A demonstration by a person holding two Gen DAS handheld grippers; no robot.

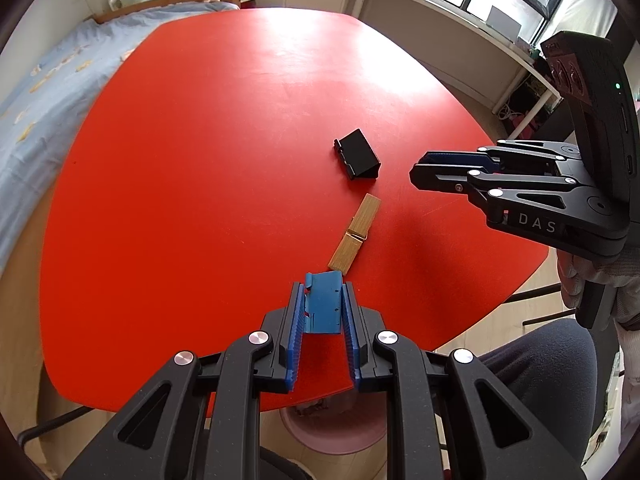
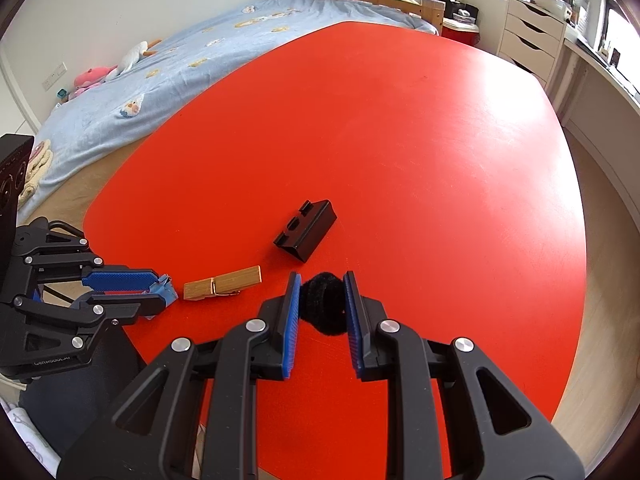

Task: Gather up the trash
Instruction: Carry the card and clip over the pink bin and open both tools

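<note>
Red table [image 2: 400,128], bearing a black plastic block [image 2: 306,230] and a wooden clothespin [image 2: 222,282] nearby.

A home bedroom: a bed [image 2: 224,52] with soft toys [image 2: 132,56], a drawer unit [image 2: 528,40], a red table [image 2: 400,140].

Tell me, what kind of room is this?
Most likely a bedroom. There's a bed with a blue blanket and soft toys on it, white drawers by the window, and a red table in the middle.
</note>
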